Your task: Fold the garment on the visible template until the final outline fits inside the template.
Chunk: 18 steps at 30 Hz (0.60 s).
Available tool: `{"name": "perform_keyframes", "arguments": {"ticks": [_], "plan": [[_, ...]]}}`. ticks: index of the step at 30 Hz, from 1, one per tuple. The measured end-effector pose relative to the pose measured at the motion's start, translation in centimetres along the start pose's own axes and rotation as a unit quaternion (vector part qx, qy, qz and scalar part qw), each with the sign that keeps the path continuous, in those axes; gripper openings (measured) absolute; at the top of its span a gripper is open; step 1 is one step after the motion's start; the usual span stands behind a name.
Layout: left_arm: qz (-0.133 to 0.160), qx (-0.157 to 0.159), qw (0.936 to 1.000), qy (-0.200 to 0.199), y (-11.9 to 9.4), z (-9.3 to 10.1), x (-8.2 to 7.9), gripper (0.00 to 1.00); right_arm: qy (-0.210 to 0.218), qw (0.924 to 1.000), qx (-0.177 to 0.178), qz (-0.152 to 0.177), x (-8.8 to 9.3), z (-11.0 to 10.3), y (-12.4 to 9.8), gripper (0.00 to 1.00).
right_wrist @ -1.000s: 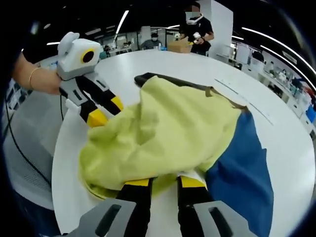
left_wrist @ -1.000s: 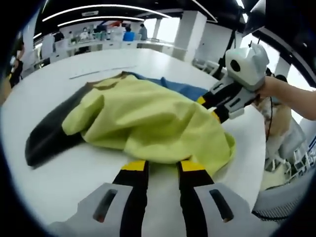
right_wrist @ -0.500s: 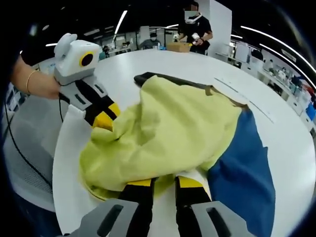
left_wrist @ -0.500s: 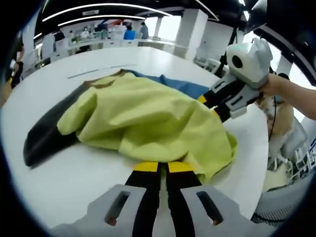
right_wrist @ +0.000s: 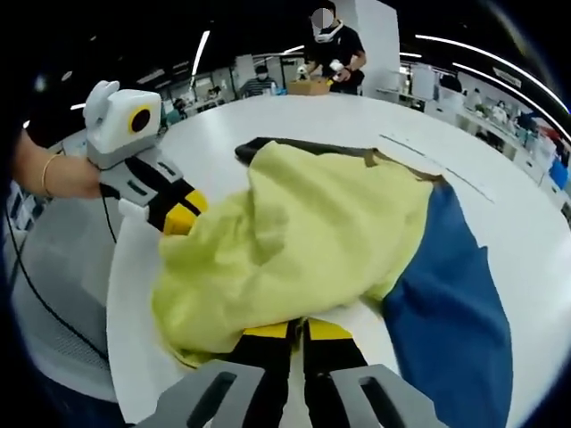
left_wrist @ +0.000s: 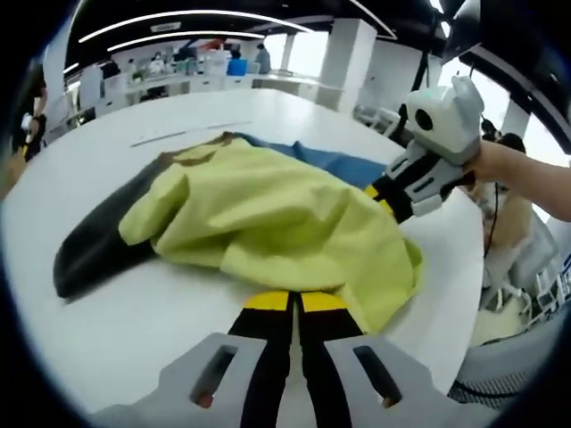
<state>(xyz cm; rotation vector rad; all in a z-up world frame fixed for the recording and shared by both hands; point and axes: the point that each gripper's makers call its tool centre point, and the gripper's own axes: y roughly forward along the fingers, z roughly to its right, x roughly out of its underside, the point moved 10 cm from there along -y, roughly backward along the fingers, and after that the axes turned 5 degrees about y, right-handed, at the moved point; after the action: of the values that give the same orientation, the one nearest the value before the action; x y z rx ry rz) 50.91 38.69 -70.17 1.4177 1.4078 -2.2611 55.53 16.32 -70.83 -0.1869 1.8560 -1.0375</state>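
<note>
Garment: yellow-green cloth with a blue panel and a black panel, lying heaped and crumpled on the bench. In the left gripper view the blue part shows behind the yellow bulk and the black part trails off to the left. In the right gripper view the blue panel spreads flat to the right and a black strip edges the far side.

Bench: white, round-edged; a thin line runs across its surface beyond the garment.

Left hand-held gripper: yellow-tipped jaws drawn together, clenched on the near hem of the yellow cloth. In the right gripper view it enters from the left, held by a hand, its tips at the garment's edge.

Right hand-held gripper: jaws drawn together, pinching the near edge of the yellow cloth. In the left gripper view it enters from the right, tips buried in the fabric.

Background: open office with ceiling lights; a person in dark clothes stands beyond the bench.
</note>
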Motion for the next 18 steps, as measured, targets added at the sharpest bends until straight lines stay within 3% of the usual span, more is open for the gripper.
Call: {"name": "perform_keyframes", "arguments": {"ticks": [5, 9, 18], "plan": [[-0.001, -0.018, 0.9998, -0.01, -1.3, -0.3, -0.1, 0.0, 0.013, 0.9998, 0.012, 0.004, 0.2, 0.1, -1.0, 0.0], [-0.002, -0.037, 0.9993, 0.01, -2.4, -0.4, -0.1, 0.0, 0.017, 0.9995, 0.025, 0.006, 0.4, 0.0, -1.8, 0.0], [0.024, -0.072, 0.997, 0.018, -4.8, -0.3, -0.4, 0.0, 0.032, 0.9973, 0.066, 0.003, 1.2, -0.3, -3.9, 0.0]]}}
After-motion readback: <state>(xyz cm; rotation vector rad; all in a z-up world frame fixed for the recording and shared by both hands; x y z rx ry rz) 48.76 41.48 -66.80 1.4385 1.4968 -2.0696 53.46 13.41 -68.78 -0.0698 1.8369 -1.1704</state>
